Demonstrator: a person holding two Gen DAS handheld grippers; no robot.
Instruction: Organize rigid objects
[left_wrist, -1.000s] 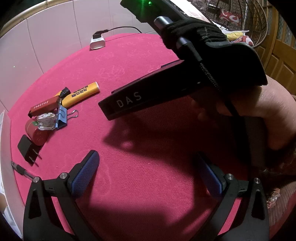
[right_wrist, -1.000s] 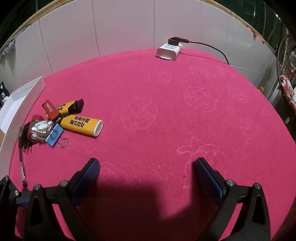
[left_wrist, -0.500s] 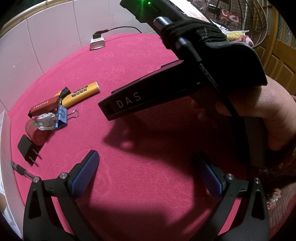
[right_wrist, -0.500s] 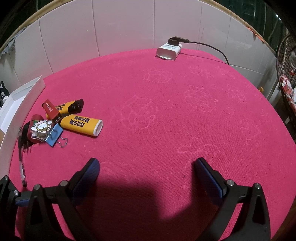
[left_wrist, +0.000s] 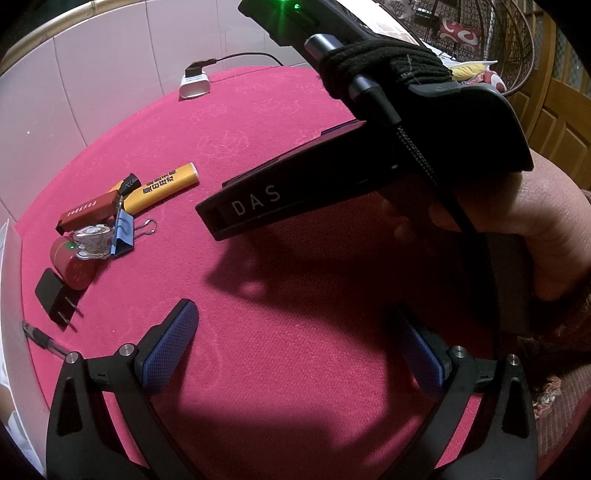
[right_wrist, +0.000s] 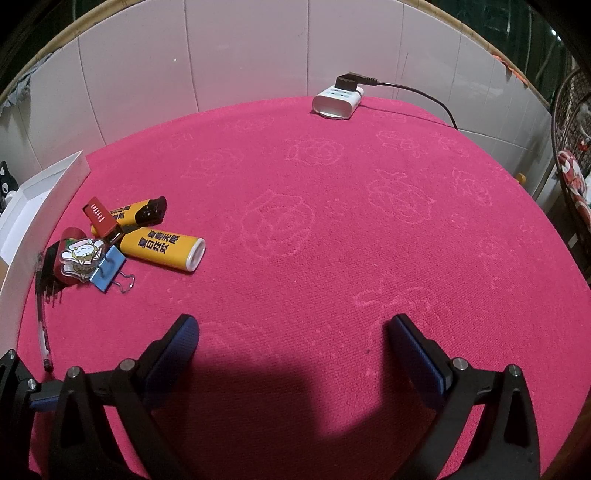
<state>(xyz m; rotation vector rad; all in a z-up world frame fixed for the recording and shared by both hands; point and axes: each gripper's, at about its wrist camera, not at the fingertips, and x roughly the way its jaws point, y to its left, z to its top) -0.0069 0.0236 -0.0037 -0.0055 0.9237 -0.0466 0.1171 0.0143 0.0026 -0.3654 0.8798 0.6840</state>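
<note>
Currently, on my left wrist view, the left gripper (left_wrist: 293, 345) hangs over the pink tablecloth (left_wrist: 277, 295) with its jaws wide apart and nothing between the blue pads (left_wrist: 171, 341). Ahead and to the right I see the right gripper's black body (left_wrist: 332, 184), marked "DAS", held in the right hand (left_wrist: 517, 229) above the cloth. The task objects lie in a cluster at the left of this view: a yellow lighter (left_wrist: 162, 186), a second yellow lighter with a black cap (left_wrist: 127, 183) just beside it, a red USB stick (left_wrist: 90, 214) resting across them, a blue binder clip (left_wrist: 123, 232), a cartoon keychain (left_wrist: 90, 240) lying on a red cylinder (left_wrist: 70, 264), a black plug adapter (left_wrist: 55, 297) and a pen (left_wrist: 44, 339) at the cloth's edge. A white charger (left_wrist: 194, 85) with a black cable sits at the far edge by the tiled wall.

On my right wrist view, the right gripper (right_wrist: 293, 352) also stands with jaws wide apart, empty, over bare cloth. The same cluster sits well to the left of it: yellow lighter (right_wrist: 162, 247), capped lighter (right_wrist: 142, 212), USB stick (right_wrist: 101, 219), binder clip (right_wrist: 107, 269), keychain (right_wrist: 81, 254) and pen (right_wrist: 42, 325). A white box (right_wrist: 40, 206) borders the cluster on the left. The charger (right_wrist: 338, 99) rests at the far edge.
</note>
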